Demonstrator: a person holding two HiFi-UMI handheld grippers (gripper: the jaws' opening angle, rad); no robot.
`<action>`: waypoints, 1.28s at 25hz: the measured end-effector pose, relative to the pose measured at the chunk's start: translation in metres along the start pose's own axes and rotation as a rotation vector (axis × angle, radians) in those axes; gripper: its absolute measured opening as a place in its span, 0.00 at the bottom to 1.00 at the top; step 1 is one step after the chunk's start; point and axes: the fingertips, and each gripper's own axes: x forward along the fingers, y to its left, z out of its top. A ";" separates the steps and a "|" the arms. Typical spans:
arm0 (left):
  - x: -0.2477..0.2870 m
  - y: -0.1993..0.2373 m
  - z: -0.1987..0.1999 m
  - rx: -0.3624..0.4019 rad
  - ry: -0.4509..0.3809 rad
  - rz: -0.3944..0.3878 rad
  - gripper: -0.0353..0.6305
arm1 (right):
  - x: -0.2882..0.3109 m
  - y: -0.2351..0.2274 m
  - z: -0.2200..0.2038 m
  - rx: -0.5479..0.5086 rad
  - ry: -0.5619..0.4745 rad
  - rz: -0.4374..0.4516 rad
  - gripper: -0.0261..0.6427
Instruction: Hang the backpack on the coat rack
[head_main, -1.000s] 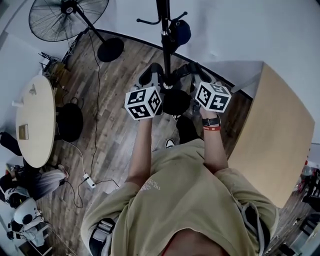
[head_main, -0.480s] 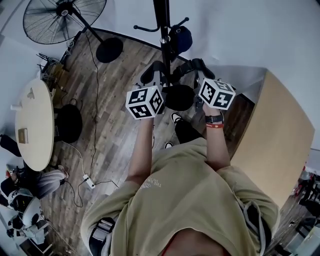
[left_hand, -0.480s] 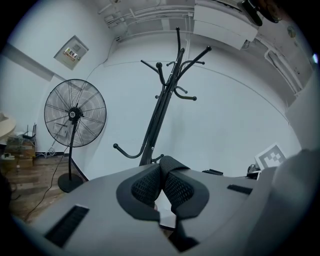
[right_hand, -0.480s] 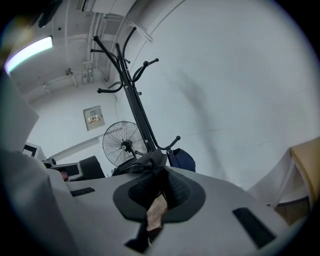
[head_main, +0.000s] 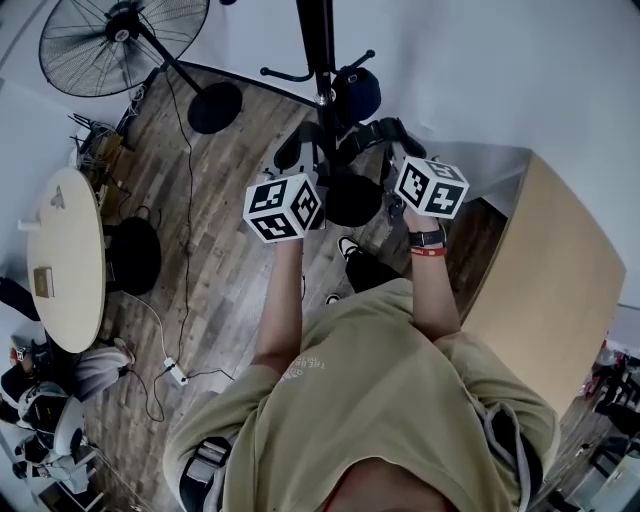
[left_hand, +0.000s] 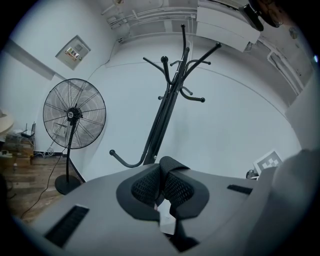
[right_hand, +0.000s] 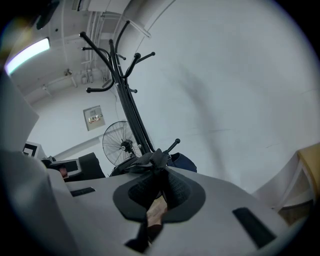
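While both claws are pinched narrow on its straps, the black backpack (head_main: 352, 198) hangs between them, held up ahead of the person. The left claw (left_hand: 161, 197) is clamped on one black padded shoulder strap (left_hand: 171, 170), just below its fold. The right claw (right_hand: 156, 197) grips the other shoulder strap (right_hand: 152, 161) the same way.

Just beyond stands the black metal coat rack (head_main: 322, 60), its pole rising between the two marker cubes in the head view. One low hook carries a dark blue cloth bundle (head_main: 357, 90), and the ball-tipped hook (head_main: 285, 76) on the opposite side looks free. Farther off is a black pedestal fan (head_main: 120, 40).

I judge this to be the approach: the pack is carried, but no strap is over a hook yet. Next, a strap loop likely has to rise above a hook tip, slide over it and be lowered, with the straps kept spread.

Against a second ago, the blue bundle and the hooks sit lower in the head view. A white-soled shoe (head_main: 345, 245) has come forward, so the person has closed on the rack. Both grips are unchanged.
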 end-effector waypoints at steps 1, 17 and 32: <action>0.004 0.002 0.000 -0.005 -0.001 0.006 0.09 | 0.004 -0.002 0.000 0.002 0.004 0.005 0.07; 0.046 0.033 0.008 -0.024 -0.018 0.093 0.09 | 0.062 -0.015 0.012 0.001 0.044 0.068 0.07; 0.068 0.064 -0.046 -0.068 0.092 0.166 0.09 | 0.106 -0.038 -0.042 -0.014 0.194 0.032 0.07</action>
